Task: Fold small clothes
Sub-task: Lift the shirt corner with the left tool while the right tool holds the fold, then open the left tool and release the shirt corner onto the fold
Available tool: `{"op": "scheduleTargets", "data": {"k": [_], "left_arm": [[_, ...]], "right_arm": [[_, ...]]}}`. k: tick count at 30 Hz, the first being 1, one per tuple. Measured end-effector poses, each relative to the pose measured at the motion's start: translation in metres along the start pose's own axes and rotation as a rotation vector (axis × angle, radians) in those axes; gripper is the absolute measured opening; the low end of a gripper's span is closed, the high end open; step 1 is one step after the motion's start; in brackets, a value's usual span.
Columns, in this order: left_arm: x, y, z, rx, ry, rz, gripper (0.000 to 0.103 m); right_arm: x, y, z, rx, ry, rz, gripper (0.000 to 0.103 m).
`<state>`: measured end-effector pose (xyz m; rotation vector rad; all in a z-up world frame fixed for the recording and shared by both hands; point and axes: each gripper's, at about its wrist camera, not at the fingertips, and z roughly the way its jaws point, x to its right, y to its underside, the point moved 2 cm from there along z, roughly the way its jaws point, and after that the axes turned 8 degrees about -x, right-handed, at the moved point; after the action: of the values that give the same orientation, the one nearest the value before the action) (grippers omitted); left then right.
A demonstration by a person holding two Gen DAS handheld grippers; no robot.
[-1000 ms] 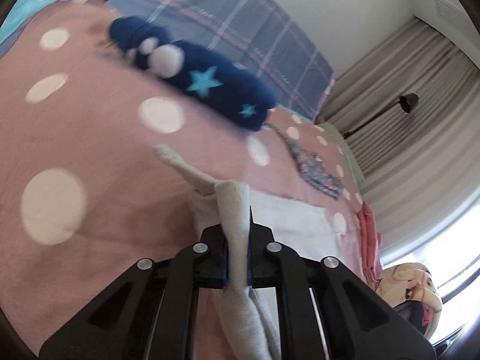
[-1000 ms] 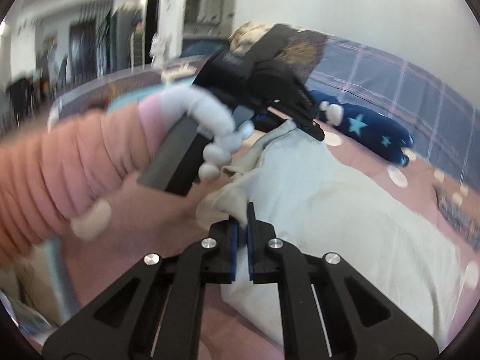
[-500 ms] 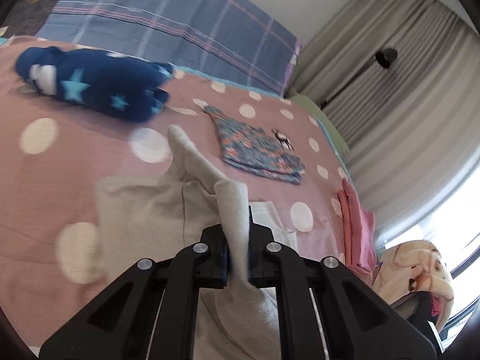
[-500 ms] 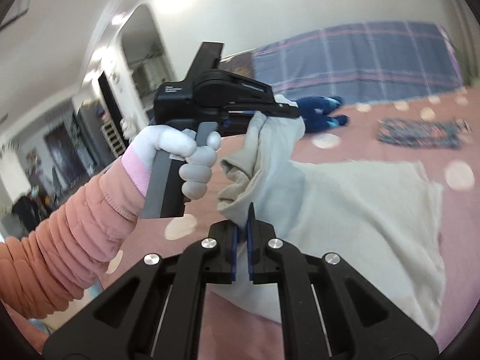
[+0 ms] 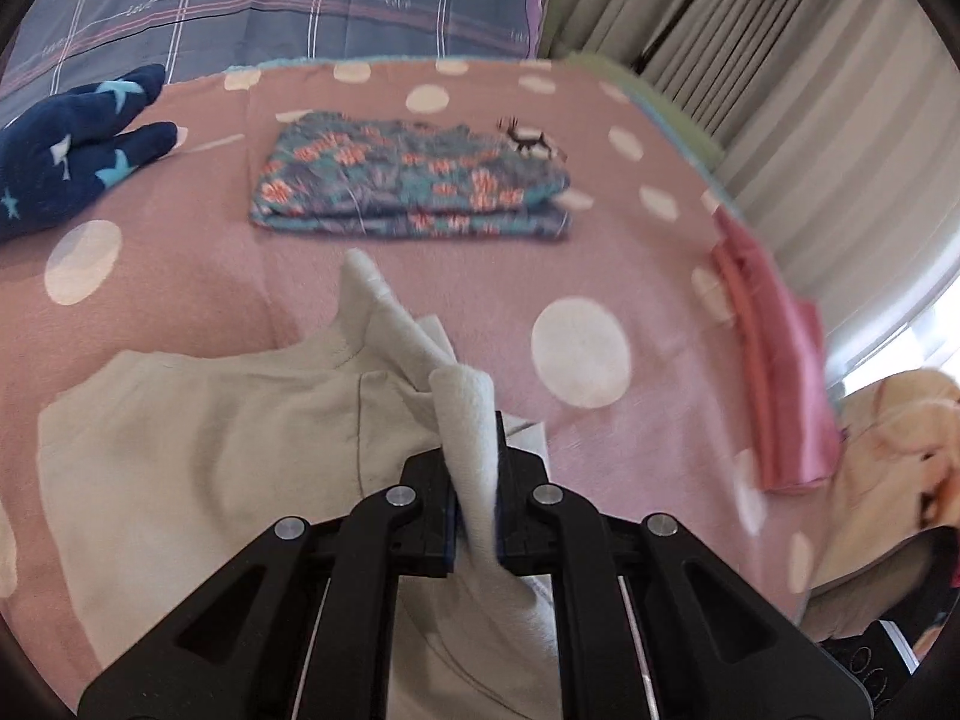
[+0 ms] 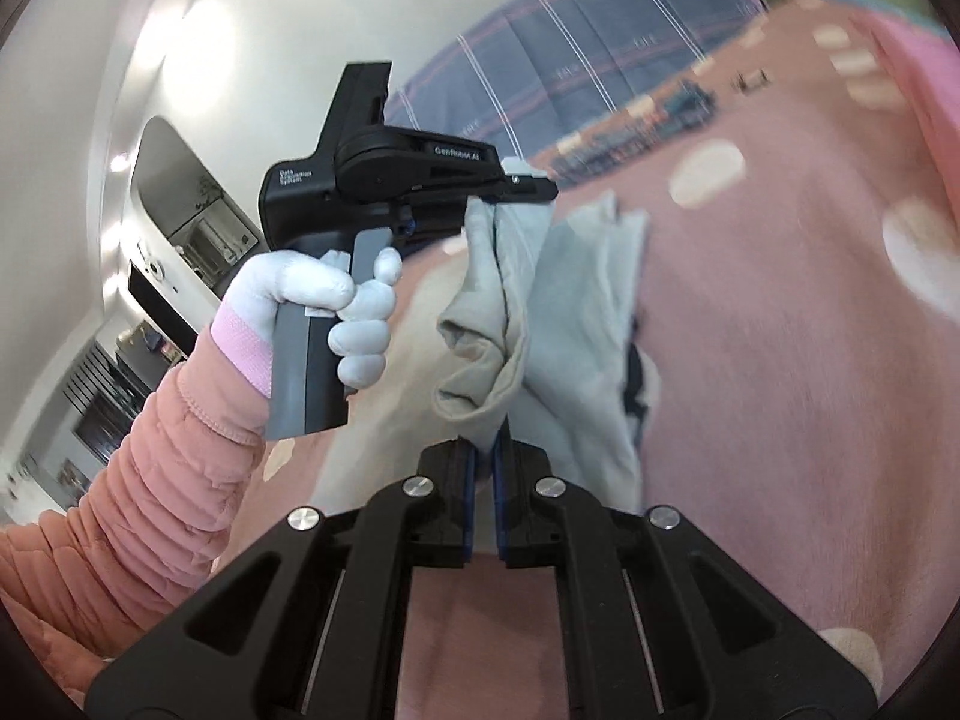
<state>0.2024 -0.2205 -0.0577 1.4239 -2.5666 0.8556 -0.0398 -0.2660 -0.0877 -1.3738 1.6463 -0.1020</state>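
Both tools have swung across the bed [image 5: 210, 276] — left tool [image 5: 474, 498] and right tool [image 6: 485, 468] each pinch the cream garment [image 5: 198, 450]. The folded floral piece [image 5: 408, 186] now lies ahead; I judge the fold half carried.

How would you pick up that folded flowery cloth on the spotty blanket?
Probably by the folded flowery cloth's near long edge. The stacked layers end there, facing the camera, so one pinch catches them all. Come in low from the front, one finger sliding under on the spotty blanket. The far corner carries a tiny deer figure.
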Motion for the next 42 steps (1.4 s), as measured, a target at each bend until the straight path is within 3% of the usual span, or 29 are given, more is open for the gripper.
{"op": "scheduleTargets", "data": {"k": [11,16,18,21,24,26,30,35,38,39,40,42], "left_arm": [[0.011,0.001,0.012,-0.009,-0.081,0.066,0.010],[0.022,0.011,-0.010,0.028,-0.078,0.085,0.040],[0.026,0.031,-0.034,0.086,-0.064,0.119,0.042],[0.023,0.067,-0.061,0.123,-0.085,0.150,0.056],[0.007,0.111,-0.088,0.152,-0.161,0.163,0.057],[-0.009,0.144,-0.105,0.170,-0.231,0.149,0.059],[-0.030,0.201,-0.122,0.142,-0.320,0.119,0.059],[-0.034,0.249,-0.124,0.092,-0.319,0.147,0.059],[-0.032,0.258,-0.118,0.095,-0.345,0.187,0.060],[-0.032,0.257,-0.114,0.095,-0.356,0.182,0.060],[-0.035,0.255,-0.110,0.097,-0.363,0.167,0.060],[-0.040,0.250,-0.105,0.109,-0.378,0.145,0.060]], "right_arm": [[0.024,0.007,0.008,-0.043,-0.062,0.047,0.005],[0.028,0.005,0.011,-0.061,-0.096,0.081,0.005],[0.032,0.006,0.012,-0.070,-0.093,0.093,0.006],[0.036,0.008,0.014,-0.079,-0.084,0.108,0.010],[0.037,0.008,0.016,-0.086,-0.083,0.116,0.014],[0.039,0.008,0.016,-0.092,-0.082,0.124,0.022],[0.042,0.004,0.020,-0.101,-0.082,0.142,0.026],[0.037,-0.001,0.024,-0.113,-0.080,0.146,0.037],[0.033,-0.003,0.026,-0.116,-0.063,0.151,0.034],[0.032,-0.004,0.027,-0.114,-0.052,0.152,0.029],[0.031,-0.005,0.027,-0.113,-0.046,0.150,0.017],[0.030,-0.008,0.026,-0.103,-0.049,0.159,0.012]]}}
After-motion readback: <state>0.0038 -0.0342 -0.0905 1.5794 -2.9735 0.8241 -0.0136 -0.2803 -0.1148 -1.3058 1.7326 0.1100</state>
